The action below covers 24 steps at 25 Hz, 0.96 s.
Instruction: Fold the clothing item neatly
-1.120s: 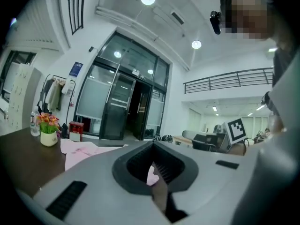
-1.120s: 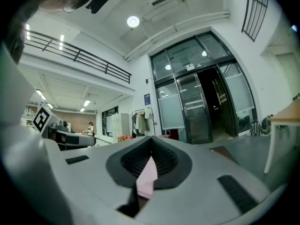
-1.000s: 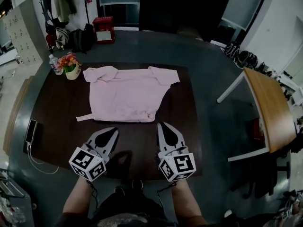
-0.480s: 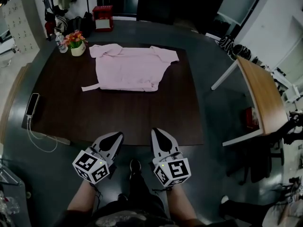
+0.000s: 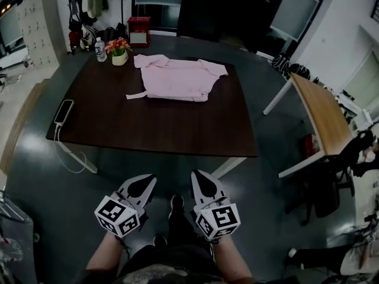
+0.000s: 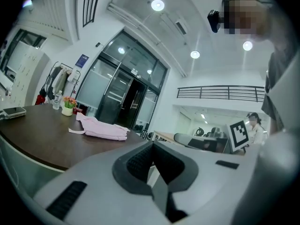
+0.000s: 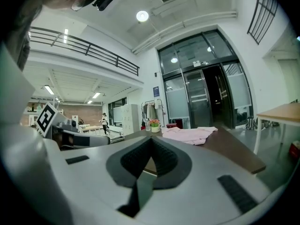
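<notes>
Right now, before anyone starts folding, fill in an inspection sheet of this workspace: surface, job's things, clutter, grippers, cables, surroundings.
Surface: dark brown table.
Job's things: pink garment lying flat on the table's far side, a strip sticking out at its left.
Clutter: flower pot and water bottle at the far left corner; phone near the left edge.
Grippers: left gripper and right gripper both shut, empty, over the floor short of the table.
Cables: white cable from the phone, hanging off the table.
Surroundings: light-topped table at right; coat rack and red box beyond.
</notes>
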Tool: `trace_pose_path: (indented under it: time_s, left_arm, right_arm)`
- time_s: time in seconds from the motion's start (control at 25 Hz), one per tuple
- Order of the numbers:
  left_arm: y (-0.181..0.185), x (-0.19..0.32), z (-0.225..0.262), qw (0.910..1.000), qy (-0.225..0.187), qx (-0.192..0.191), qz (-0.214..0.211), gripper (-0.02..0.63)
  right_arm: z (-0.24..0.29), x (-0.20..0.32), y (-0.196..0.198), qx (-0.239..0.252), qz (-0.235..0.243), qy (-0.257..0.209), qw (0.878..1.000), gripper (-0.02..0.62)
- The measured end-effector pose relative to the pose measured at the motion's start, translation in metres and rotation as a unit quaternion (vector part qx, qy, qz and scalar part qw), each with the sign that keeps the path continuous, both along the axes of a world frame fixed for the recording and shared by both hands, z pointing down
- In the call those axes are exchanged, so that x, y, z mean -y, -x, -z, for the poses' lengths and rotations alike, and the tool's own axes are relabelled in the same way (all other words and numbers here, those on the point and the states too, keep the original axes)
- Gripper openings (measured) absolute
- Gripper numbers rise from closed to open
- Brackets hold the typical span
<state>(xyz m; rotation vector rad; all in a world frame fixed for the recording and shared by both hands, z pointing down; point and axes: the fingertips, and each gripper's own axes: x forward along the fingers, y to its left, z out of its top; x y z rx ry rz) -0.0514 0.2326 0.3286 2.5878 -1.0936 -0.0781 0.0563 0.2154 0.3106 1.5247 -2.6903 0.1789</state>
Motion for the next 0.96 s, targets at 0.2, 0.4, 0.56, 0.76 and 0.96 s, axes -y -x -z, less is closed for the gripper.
trace_pose_path:
  time_s: [0.2,0.4,0.56,0.76,0.96]
  left_arm:
    - [-0.001,-0.038,-0.006,0.9998,0.011,-0.008,-0.014,0.011]
    - [0.000,-0.057,-0.006,0.9999,0.007,-0.011,-0.006,0.011]
    - [-0.011,-0.068,-0.002,1.0000,0.004,-0.007,-0.005,0.011]
    - [-0.033,-0.084,0.005,0.9999,-0.012,0.008,0.004,0.011]
    - [-0.067,-0.103,0.015,0.9992,-0.026,0.013,0.026,0.011]
  right_arm:
    - [0.000,-0.037,-0.007,-0.025,-0.013,0.004,1.000,-0.008]
    - [0.001,-0.056,-0.017,-0.040,-0.022,0.001,0.999,-0.008]
    - [0.003,-0.068,-0.031,-0.034,-0.022,0.002,0.999,-0.008]
    - [0.004,-0.087,-0.052,-0.029,-0.010,-0.005,1.000,-0.008]
    - [0.011,-0.109,-0.091,-0.028,-0.007,-0.016,0.999,-0.008]
